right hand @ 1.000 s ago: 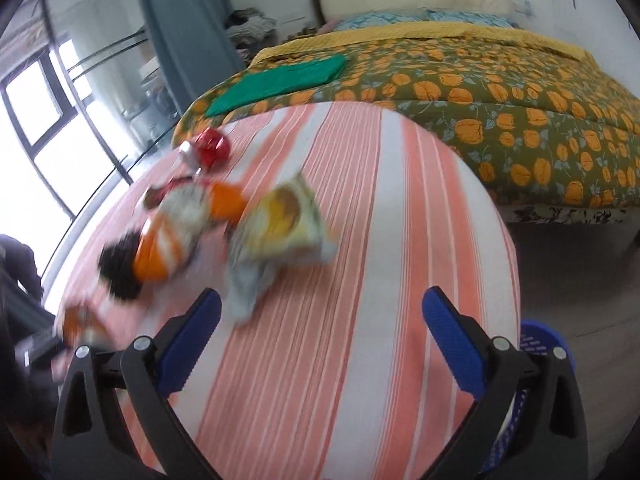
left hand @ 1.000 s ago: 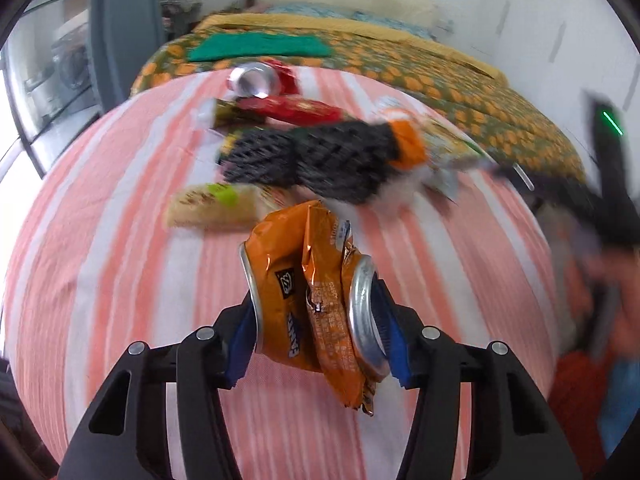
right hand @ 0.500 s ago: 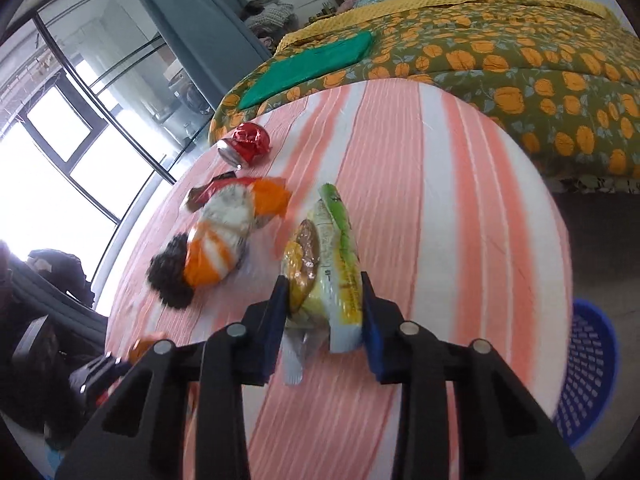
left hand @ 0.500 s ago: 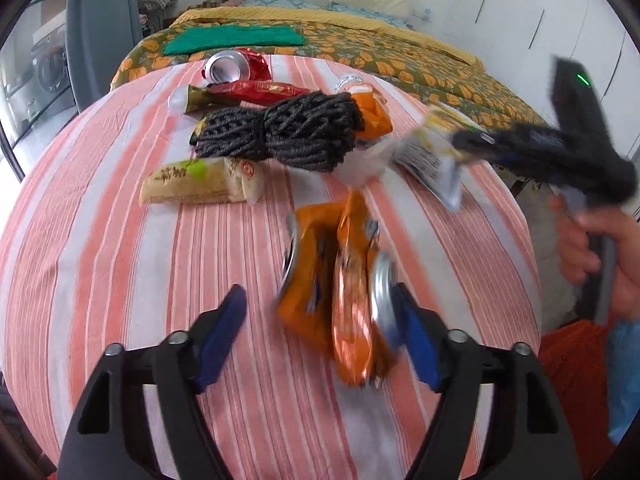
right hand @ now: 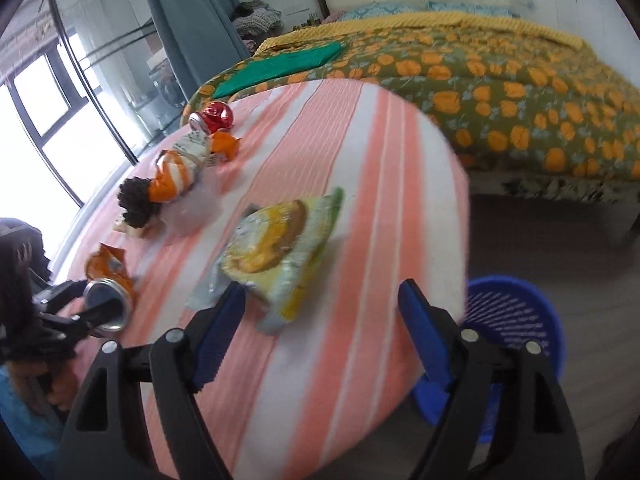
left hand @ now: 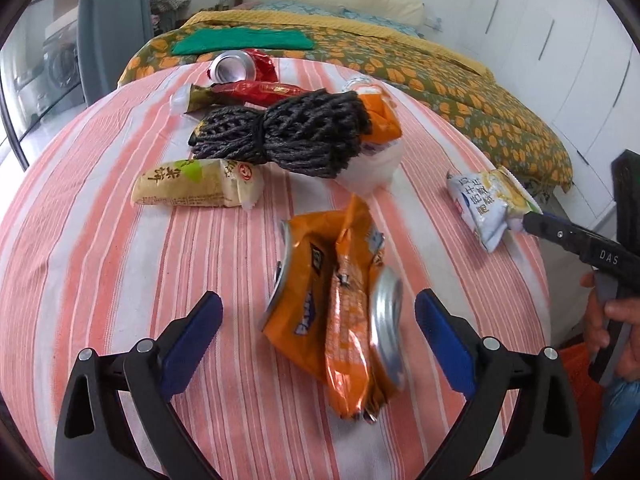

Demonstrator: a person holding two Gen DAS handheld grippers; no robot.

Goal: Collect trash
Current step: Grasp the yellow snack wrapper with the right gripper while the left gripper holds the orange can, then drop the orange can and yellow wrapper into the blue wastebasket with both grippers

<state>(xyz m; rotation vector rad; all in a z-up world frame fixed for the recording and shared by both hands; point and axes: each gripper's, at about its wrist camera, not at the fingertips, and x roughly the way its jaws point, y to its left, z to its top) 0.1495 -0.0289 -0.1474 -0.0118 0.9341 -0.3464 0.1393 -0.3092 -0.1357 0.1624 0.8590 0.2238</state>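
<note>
1. Left wrist view: the left gripper [left hand: 318, 340] is spread wide and opening; the crushed orange can [left hand: 340, 312] lies between its pads, untouched, on the striped table [left hand: 80, 260].
2. Right wrist view: the right gripper [right hand: 320, 340] is opening; the yellow snack packet [right hand: 280, 252] sits just ahead, near its left pad, unclamped. A blue basket [right hand: 516, 320] stands on the floor at right.

Your left tool [left hand: 318, 336] is opening, and the crushed orange can [left hand: 340, 312] lies loose between its pads, blocking a straight push forward. Beyond it the black rope bundle [left hand: 288, 138] and beige snack packet [left hand: 196, 184] crowd the middle of the bench [left hand: 80, 240]; the near-left stripes lie bare. Your right tool [right hand: 320, 328] is opening too, with the yellow-green packet [right hand: 280, 256] at its left pad. The bench's right side is clear to the edge, with the blue basket [right hand: 516, 320] on the floor beside it.
</note>
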